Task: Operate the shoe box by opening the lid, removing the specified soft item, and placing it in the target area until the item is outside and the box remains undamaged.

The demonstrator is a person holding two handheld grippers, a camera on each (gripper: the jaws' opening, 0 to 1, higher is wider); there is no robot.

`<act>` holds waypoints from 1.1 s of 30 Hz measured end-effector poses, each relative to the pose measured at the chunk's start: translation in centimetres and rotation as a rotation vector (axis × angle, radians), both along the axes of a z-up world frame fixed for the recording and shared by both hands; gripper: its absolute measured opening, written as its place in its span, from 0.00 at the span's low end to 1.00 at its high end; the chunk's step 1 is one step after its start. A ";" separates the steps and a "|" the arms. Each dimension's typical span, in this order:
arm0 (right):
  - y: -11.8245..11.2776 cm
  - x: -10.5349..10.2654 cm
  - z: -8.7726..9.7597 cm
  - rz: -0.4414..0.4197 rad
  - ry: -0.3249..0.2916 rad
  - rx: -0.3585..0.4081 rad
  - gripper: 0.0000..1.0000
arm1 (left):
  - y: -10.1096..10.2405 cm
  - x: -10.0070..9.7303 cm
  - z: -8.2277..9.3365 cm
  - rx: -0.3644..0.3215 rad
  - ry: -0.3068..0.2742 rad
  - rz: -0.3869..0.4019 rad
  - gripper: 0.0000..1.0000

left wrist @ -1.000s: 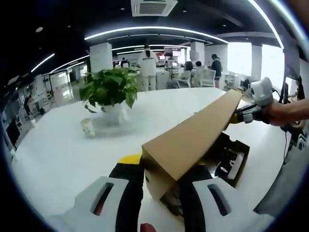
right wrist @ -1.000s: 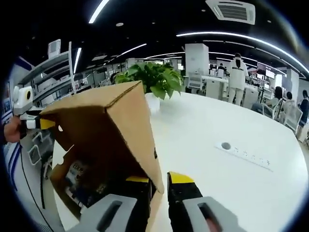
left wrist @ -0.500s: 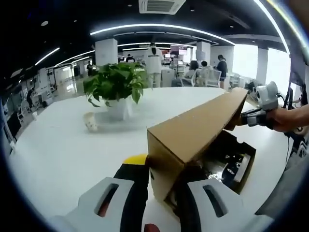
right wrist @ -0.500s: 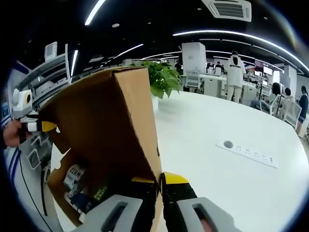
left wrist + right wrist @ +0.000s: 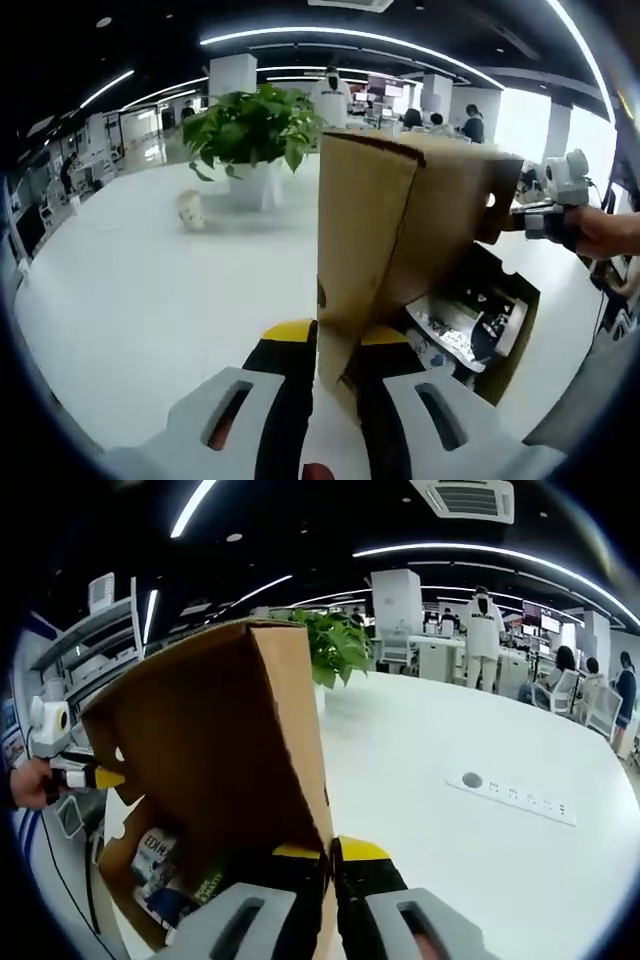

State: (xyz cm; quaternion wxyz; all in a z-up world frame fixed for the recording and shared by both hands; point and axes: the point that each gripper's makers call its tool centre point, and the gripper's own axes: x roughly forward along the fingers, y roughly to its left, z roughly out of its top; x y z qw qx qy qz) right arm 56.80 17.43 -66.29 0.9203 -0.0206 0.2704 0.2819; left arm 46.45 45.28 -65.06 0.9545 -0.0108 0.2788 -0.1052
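Observation:
The brown cardboard shoe box lid (image 5: 400,220) stands raised, nearly upright, over the open box (image 5: 510,330). My left gripper (image 5: 337,335) is shut on the lid's near corner, one yellow-tipped jaw on each side of the cardboard. In the right gripper view, my right gripper (image 5: 332,852) is shut on the other corner of the lid (image 5: 220,740). A hand holds each far gripper: the right gripper (image 5: 530,212) and the left gripper (image 5: 95,777). Dark printed contents (image 5: 165,865) lie inside the box; which of them is the soft item I cannot tell.
A potted green plant (image 5: 255,125) and a small cup (image 5: 190,208) stand on the white table (image 5: 150,300) behind the box. A white power strip (image 5: 510,798) lies on the table to the right. People stand among office desks far behind.
The lid has swung up from a low slant to nearly upright, with both grippers still holding its corners. More of the box's inside shows.

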 end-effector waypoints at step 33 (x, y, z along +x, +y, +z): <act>0.4 1.1 0.4 -0.004 -0.018 0.038 0.00 | 0.9 1.6 -0.7 -0.004 0.024 0.053 0.05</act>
